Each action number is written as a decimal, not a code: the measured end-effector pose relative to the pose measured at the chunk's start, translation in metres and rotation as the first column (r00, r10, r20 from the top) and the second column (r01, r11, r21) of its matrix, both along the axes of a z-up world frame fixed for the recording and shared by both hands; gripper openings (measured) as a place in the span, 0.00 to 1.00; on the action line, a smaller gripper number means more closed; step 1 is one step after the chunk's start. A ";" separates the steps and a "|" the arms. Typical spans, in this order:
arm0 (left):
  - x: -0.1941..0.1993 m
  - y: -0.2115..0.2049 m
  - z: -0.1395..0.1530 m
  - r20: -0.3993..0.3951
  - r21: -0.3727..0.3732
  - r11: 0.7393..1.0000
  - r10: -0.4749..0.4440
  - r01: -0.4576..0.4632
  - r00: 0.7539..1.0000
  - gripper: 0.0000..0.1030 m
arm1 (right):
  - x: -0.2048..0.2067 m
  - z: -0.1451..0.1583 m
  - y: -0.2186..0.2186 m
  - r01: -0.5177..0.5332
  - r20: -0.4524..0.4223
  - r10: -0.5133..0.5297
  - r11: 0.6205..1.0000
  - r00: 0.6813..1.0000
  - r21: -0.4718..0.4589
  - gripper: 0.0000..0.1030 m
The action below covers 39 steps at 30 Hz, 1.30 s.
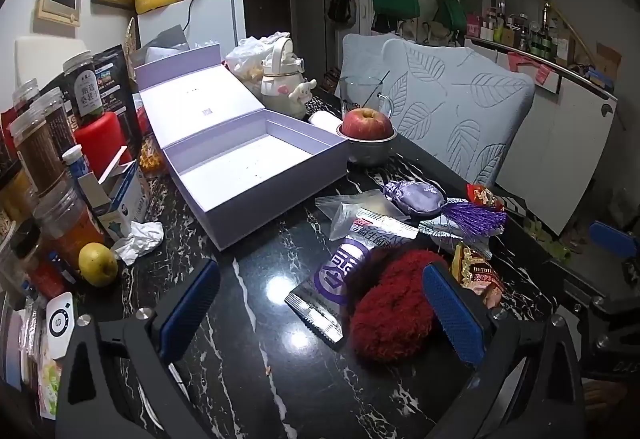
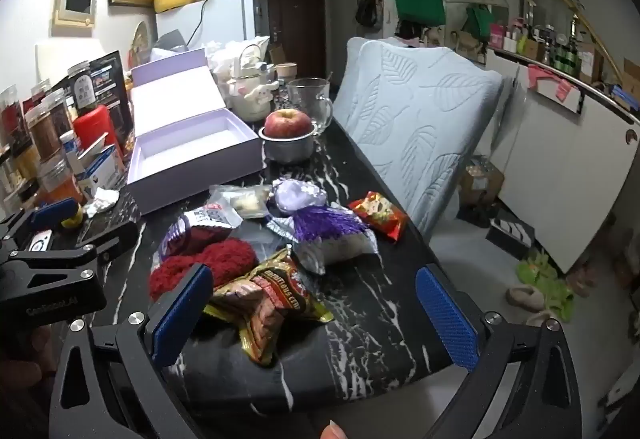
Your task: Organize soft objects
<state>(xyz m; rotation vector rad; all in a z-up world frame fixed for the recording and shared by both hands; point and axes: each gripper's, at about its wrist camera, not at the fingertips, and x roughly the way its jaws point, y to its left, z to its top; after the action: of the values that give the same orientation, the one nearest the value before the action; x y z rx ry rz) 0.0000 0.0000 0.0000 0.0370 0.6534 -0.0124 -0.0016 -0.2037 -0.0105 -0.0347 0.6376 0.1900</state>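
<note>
The left gripper (image 1: 320, 303) is hanging open over the tabletop (image 1: 260, 279), its right finger touching the red fluffy pouch (image 1: 390, 313) near the right edge. It looks light and squashy; pinching its middle should work. The right gripper (image 2: 316, 311) is gaping open too, over a snack packet (image 2: 266, 297).

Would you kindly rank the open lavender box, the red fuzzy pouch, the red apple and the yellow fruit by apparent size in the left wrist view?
1. Open lavender box, clearly the largest.
2. Red fuzzy pouch, though it lies nearest the camera, which inflates it.
3. Red apple.
4. Yellow fruit; it looks close to the apple, so their order is unsure.
</note>
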 end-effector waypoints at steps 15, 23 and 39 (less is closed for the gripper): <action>0.001 0.001 -0.002 -0.025 -0.028 1.000 -0.011 0.010 1.000 1.00 | 0.006 -0.007 0.002 -0.012 -0.003 0.012 1.000 1.000 -0.018 1.00; -0.001 -0.003 -0.005 -0.023 -0.016 1.000 -0.006 0.006 1.000 1.00 | 0.003 -0.006 0.004 -0.020 0.001 0.020 1.000 1.000 -0.020 1.00; 0.001 -0.005 -0.010 -0.040 -0.015 1.000 0.010 -0.011 0.999 1.00 | 0.006 -0.010 0.004 -0.036 -0.007 0.036 0.999 0.999 -0.030 1.00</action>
<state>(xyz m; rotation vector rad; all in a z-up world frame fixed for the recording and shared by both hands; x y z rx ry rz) 0.0012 -0.0049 -0.0096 0.0185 0.6935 -0.0084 0.0047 -0.1996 -0.0203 -0.0749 0.6471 0.2151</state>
